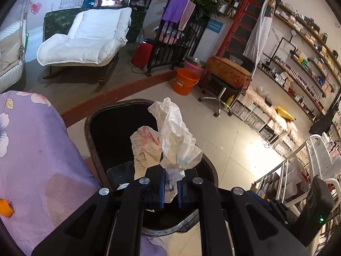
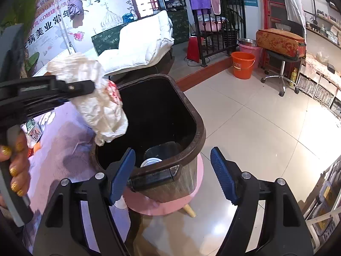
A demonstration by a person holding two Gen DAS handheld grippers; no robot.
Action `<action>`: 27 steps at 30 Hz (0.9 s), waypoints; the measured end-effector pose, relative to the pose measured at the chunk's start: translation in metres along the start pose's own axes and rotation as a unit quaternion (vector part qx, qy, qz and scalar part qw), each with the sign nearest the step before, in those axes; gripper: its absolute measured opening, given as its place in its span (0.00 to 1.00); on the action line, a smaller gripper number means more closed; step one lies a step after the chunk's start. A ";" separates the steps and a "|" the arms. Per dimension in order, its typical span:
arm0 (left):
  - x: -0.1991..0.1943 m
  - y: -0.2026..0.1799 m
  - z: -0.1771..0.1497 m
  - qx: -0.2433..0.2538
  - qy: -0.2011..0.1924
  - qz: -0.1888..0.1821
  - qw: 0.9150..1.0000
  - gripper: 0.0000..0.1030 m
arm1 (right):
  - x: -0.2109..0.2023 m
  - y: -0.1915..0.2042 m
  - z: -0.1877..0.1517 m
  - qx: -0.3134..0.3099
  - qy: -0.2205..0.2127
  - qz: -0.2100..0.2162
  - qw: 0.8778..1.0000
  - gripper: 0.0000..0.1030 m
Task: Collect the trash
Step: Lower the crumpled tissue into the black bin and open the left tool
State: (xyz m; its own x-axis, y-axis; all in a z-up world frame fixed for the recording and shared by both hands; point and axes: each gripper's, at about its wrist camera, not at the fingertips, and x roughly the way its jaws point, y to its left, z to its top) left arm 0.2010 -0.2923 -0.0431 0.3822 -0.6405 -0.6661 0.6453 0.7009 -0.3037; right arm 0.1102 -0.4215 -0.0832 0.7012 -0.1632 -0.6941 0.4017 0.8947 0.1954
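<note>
White crumpled tissue (image 1: 177, 136), stained pink in places, was pinched between the nearly shut jaws of the left gripper (image 1: 170, 188), held just above the open mouth of the brown trash bin (image 1: 93, 149). Inside the bin lay a dark cup (image 2: 162, 152) near the bottom. The bin stood on a pink stool (image 2: 162, 204), beside a purple floral cloth (image 1: 32, 149). Nearer, the right gripper (image 2: 172, 175) had its jaws spread wide, nothing between them but the bin's rim below. An orange bucket (image 1: 185, 81) stood far off on the floor.
</note>
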 end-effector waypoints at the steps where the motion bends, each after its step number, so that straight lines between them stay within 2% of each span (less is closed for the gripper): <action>1: 0.004 -0.001 0.001 0.002 0.005 0.003 1.000 0.09 | 0.000 -0.001 0.000 0.001 0.001 0.001 1.000 0.72; 4: 0.016 -0.004 0.004 0.005 0.022 0.010 1.000 0.21 | -0.002 -0.002 -0.003 0.004 0.002 0.000 1.000 0.74; 6: 0.019 -0.005 0.004 0.002 0.024 0.010 1.000 0.60 | -0.003 -0.003 -0.004 0.007 0.004 -0.001 1.000 0.74; 8: 0.018 -0.003 0.004 -0.001 0.012 0.007 1.000 0.73 | -0.004 -0.004 -0.005 0.008 0.004 -0.002 1.000 0.76; 14: 0.011 0.000 0.001 -0.010 0.013 0.002 1.000 0.79 | -0.006 -0.007 -0.007 0.015 0.006 -0.006 1.000 0.78; 18: 0.000 0.002 -0.003 -0.007 0.006 0.010 1.000 0.82 | -0.004 -0.003 -0.006 0.014 0.008 -0.003 1.000 0.79; 27: -0.034 0.005 -0.019 0.024 -0.025 0.064 0.997 0.86 | -0.002 0.007 -0.002 0.005 0.011 0.002 1.000 0.81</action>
State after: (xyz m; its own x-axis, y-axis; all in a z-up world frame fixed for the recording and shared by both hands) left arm 0.1788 -0.2613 -0.0349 0.4941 -0.5628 -0.6627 0.6196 0.7627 -0.1857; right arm 0.1103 -0.4145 -0.0817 0.6897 -0.1504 -0.7083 0.4049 0.8910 0.2051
